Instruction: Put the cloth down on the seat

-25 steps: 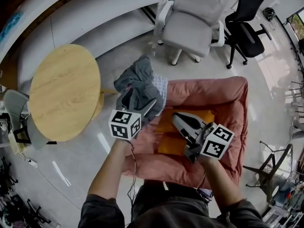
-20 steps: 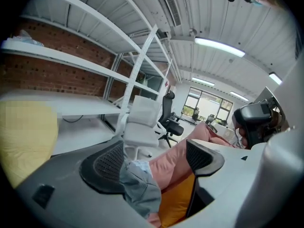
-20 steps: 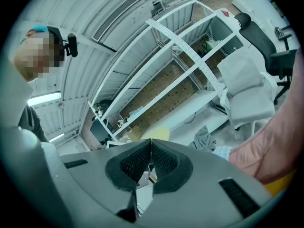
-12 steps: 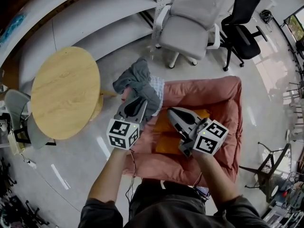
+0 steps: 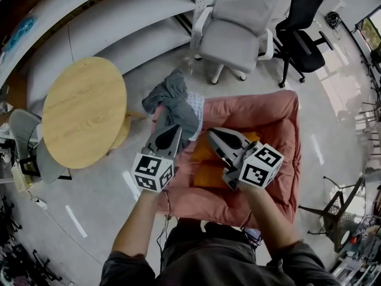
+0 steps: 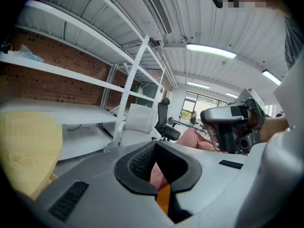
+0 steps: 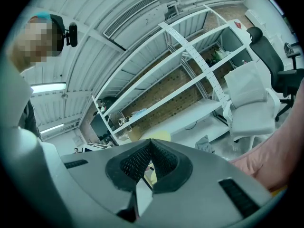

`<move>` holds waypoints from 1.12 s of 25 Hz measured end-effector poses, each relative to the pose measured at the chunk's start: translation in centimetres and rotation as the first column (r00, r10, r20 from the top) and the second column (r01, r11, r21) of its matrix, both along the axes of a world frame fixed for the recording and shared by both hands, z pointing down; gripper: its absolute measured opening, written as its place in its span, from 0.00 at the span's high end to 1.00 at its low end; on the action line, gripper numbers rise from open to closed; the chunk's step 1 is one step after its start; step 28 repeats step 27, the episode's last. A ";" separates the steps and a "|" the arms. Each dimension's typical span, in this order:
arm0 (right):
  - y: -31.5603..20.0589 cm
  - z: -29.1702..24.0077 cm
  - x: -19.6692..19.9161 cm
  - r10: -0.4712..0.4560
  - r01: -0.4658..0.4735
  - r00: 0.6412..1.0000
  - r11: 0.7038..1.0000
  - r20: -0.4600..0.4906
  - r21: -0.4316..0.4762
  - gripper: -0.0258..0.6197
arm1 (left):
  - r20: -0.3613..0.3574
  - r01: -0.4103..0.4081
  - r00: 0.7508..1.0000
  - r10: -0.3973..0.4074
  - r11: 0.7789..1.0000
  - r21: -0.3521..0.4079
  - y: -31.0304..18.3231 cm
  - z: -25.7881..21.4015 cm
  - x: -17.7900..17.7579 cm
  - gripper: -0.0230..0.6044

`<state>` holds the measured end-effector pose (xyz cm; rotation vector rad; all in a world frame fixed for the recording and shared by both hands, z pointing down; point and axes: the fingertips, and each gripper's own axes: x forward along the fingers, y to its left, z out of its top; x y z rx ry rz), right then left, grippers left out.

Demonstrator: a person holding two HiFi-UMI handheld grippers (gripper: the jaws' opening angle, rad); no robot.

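Note:
The grey cloth point(image 5: 174, 103) lies bunched over the far left corner of the pink padded seat point(image 5: 268, 115), partly hanging past its edge. An orange cushion point(image 5: 206, 173) lies in the seat's middle. My left gripper point(image 5: 171, 130) hovers just short of the cloth; its jaws have just been closing and are now shut with nothing between them. In the left gripper view the left gripper's point(image 6: 154, 147) pads meet on empty air. My right gripper point(image 5: 212, 134) hangs over the orange cushion, shut and empty. The right gripper point(image 7: 150, 145) looks towards the shelving.
A round wooden table point(image 5: 83, 115) stands left of the seat. A white office chair point(image 5: 238, 34) and a black office chair point(image 5: 305, 31) stand beyond it. White shelving point(image 5: 119, 22) runs along the back. Pale floor surrounds the seat.
The left gripper's jaws, open around the cloth a second ago, have closed and drawn back from it, empty. The cloth stays on the seat's corner. The right gripper rose slightly.

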<state>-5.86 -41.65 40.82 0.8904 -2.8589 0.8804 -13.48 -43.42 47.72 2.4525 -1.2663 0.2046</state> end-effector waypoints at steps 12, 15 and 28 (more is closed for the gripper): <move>1.6 -1.3 0.4 -0.014 0.014 1.000 1.000 -0.014 0.021 0.94 | 0.003 0.009 1.000 -0.009 1.000 0.006 2.3 -1.8 0.7 0.95; 1.9 -1.8 0.5 -0.018 0.018 1.000 0.999 -0.014 0.027 0.94 | 0.005 0.009 1.000 -0.009 1.000 0.010 2.7 -2.3 1.1 0.95; 3.0 -1.8 1.3 -0.022 0.023 1.000 0.999 -0.019 0.022 0.94 | 0.006 0.010 1.000 -0.010 1.000 0.011 3.8 -2.7 1.8 0.95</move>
